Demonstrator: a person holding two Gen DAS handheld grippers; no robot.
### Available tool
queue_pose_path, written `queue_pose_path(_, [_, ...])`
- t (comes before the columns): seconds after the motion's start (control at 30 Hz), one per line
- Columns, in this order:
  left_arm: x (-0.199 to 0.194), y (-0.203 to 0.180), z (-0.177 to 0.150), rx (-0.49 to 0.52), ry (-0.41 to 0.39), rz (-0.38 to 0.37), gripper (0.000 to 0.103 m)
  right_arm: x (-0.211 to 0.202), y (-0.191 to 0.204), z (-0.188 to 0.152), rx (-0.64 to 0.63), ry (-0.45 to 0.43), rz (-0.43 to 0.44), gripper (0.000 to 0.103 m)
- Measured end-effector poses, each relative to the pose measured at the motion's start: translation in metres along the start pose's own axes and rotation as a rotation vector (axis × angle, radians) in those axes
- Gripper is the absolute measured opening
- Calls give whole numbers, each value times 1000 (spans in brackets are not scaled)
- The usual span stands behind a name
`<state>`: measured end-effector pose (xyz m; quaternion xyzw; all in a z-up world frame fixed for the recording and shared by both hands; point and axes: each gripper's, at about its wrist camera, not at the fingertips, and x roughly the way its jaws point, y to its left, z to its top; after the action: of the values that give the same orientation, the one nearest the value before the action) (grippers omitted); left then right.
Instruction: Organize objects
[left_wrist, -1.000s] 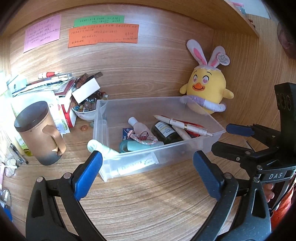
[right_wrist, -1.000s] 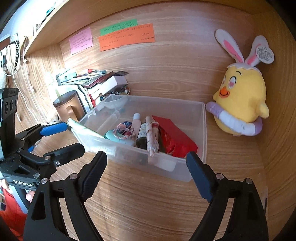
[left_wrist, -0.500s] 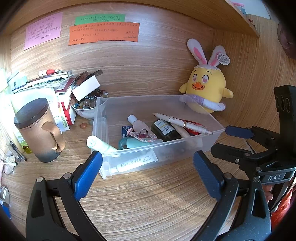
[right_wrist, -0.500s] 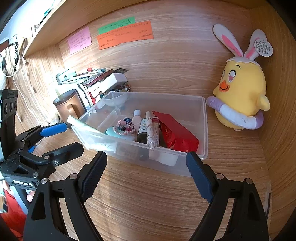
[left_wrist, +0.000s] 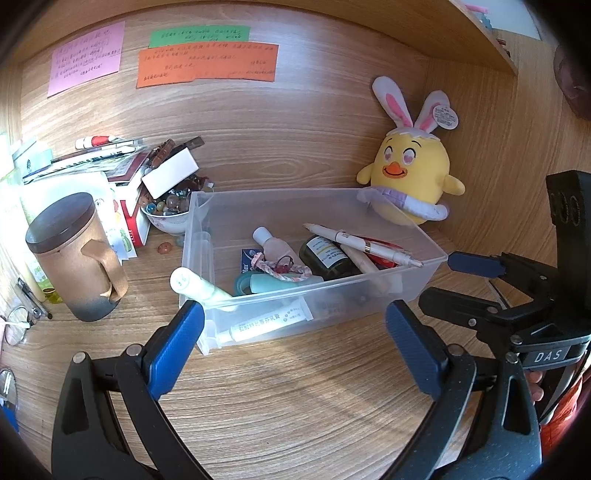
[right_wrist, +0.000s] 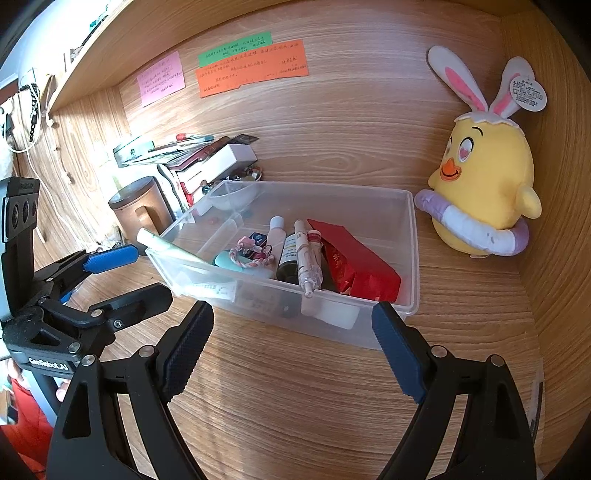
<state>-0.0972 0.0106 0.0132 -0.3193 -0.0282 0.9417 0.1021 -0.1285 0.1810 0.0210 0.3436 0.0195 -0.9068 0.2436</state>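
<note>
A clear plastic box (left_wrist: 280, 192) (right_wrist: 332, 186) stands on the wooden desk and holds several small things. Among them are a white tube (left_wrist: 199, 286) leaning over its left corner, a pen (left_wrist: 362, 245) resting across the right rim, a dark bottle (left_wrist: 325, 254), a braided bracelet (right_wrist: 251, 258) and a red packet (right_wrist: 354, 262). My left gripper (left_wrist: 293, 325) hangs open just short of the box's front wall. My right gripper (right_wrist: 291, 319) is open too, in front of the box's near side. Each shows in the other's view, the left gripper (right_wrist: 153, 275) and the right gripper (left_wrist: 454, 280), with nothing held.
A yellow plush chick (left_wrist: 410, 173) (right_wrist: 487, 177) sits against the back wall right of the box. To the left stand a brown lidded mug (left_wrist: 74, 254), a bowl of beads (left_wrist: 166, 214) and a pile of books (left_wrist: 110, 166). Bare desk lies in front.
The box sits a little higher in the right wrist view than a second ago. Both grippers stay open and nothing in the box has moved.
</note>
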Motion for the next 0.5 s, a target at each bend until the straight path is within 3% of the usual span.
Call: queue_pose_path(0.5, [1,-2,-1,0,9,-13,100,0,-2,-3,21,3,3,86])
